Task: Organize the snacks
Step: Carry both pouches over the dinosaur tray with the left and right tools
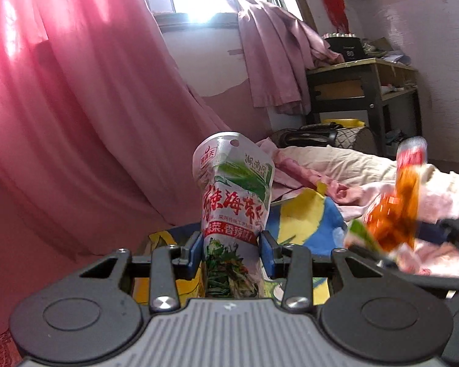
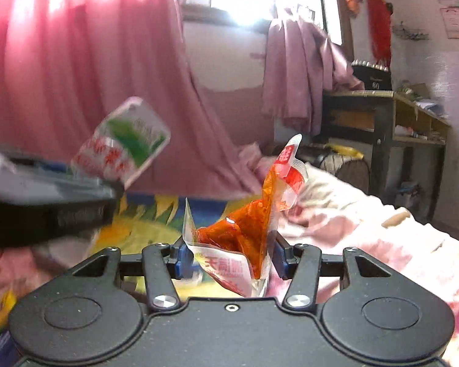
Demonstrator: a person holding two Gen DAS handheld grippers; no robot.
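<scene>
So right now I've got a snack in each gripper, both up in the air over the bed [image 2: 367,238]. The left gripper [image 1: 232,249] is pinching the green-and-white seaweed packet [image 1: 234,189] around its lower middle, blue pads squeezing in on both sides. It stands nearly upright, long axis pointing up with the hang-hole end on top. The right gripper [image 2: 231,255] is clamped on the orange chili snack packet [image 2: 254,217], which is crumpled and twisted, its red-labelled end leaning up and to the right.

Handling-wise, both look super light and floppy, thin slick plastic film that buckles under the pads. I reckon the seaweed one holds shape better, so mid-body grabs work fine. The orange one looks oily inside and squishy, so I'd hold it by the bunched middle, not the flimsy sealed edge, or it could slide out.
</scene>
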